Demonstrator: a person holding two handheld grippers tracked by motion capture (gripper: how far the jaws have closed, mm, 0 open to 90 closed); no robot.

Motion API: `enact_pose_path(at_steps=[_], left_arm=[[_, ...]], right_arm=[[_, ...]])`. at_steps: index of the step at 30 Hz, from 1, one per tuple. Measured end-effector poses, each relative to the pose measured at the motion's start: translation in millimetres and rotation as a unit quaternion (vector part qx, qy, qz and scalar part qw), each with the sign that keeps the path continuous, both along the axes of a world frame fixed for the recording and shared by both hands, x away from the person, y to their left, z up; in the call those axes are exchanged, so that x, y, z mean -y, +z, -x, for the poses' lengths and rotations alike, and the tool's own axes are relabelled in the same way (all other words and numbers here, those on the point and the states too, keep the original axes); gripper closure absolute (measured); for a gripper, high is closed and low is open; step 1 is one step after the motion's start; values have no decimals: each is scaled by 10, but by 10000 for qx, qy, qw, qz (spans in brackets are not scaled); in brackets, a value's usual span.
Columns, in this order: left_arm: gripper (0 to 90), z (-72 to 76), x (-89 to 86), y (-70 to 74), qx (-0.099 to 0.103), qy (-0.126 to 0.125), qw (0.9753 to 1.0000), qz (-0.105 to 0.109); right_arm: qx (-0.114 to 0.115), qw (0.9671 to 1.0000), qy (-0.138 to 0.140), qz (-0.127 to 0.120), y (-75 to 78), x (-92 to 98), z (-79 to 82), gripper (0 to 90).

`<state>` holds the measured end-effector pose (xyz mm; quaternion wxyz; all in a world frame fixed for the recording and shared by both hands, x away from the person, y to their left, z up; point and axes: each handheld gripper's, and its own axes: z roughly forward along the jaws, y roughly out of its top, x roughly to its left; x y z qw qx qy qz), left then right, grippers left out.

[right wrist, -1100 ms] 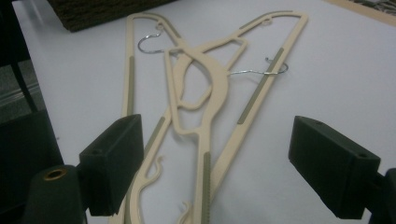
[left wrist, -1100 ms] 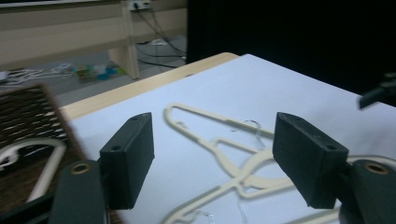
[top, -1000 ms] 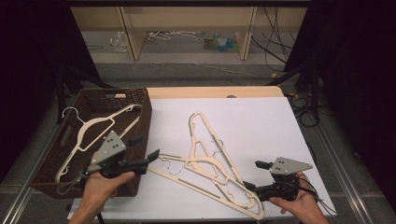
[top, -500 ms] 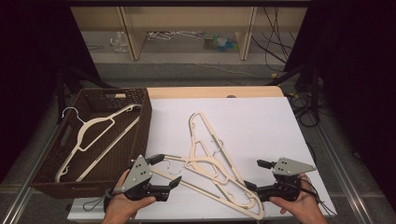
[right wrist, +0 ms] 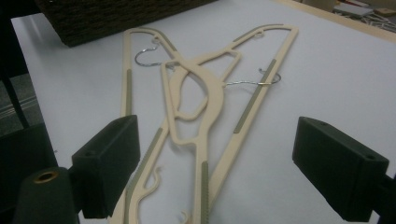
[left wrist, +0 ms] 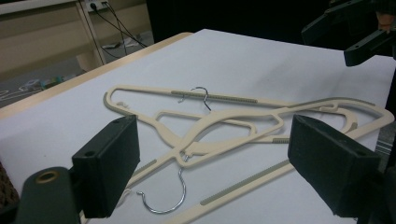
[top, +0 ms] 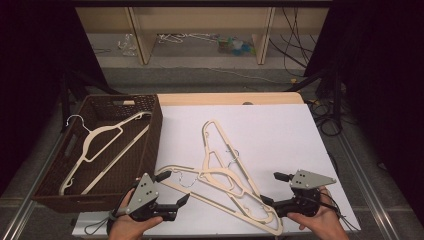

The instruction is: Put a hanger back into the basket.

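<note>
High view: two cream hangers (top: 220,175) crossed on white table (top: 280,135), just right of brown basket (top: 147,150); third hanger (top: 102,145) inside basket. Left gripper (top: 172,190) at near basket corner, jaws wide apart, empty, beside crossed hangers' left end. Right gripper (top: 270,189) right of basket, at hangers' near right end, jaws wide, empty.

Left gripper view: jaws spread, nothing between; steel hook (left wrist: 166,198) on table between them.

Right gripper view: jaws spread, empty; hanger arms below, basket beyond.
</note>
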<state>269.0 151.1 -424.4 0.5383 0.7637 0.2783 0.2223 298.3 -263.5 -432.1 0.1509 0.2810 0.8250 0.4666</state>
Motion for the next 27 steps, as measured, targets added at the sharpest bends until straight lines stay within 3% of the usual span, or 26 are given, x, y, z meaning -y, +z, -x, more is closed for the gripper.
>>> enact_pose_path(at_steps=[5,9,15,18,19,22,24,25,27], left_arm=[[168,3,-17,-7,62,37,10000,-50],[169,8,-10,-37,-1,39,10000,-41],[172,6,5,-50,-28,14,9999,-100],[173,-3,10,-64,-12,-22,9999,-150],[174,-2,13,-67,-29,-18,9999,-152],[176,3,24,-81,-48,-46,9999,-95],[177,12,18,-74,-47,-35,9999,-151],[177,11,16,-73,-33,-25,9999,-144],[177,8,9,-74,-13,-28,9998,-172]], right_arm=[[-190,9997,1,172,-39,-34,-11,168],[-277,9986,70,440,-97,-91,-46,275],[-802,9924,158,923,-268,-198,-150,434],[-805,9917,205,983,-317,-228,-162,483],[-898,9897,242,1088,-311,-231,-160,494],[-833,9887,200,1234,-364,-250,-186,518],[-1044,9849,202,1363,-375,-250,-186,542],[-935,9863,218,1343,-401,-254,-201,565],[-1099,9845,206,1353,-404,-264,-189,596]])
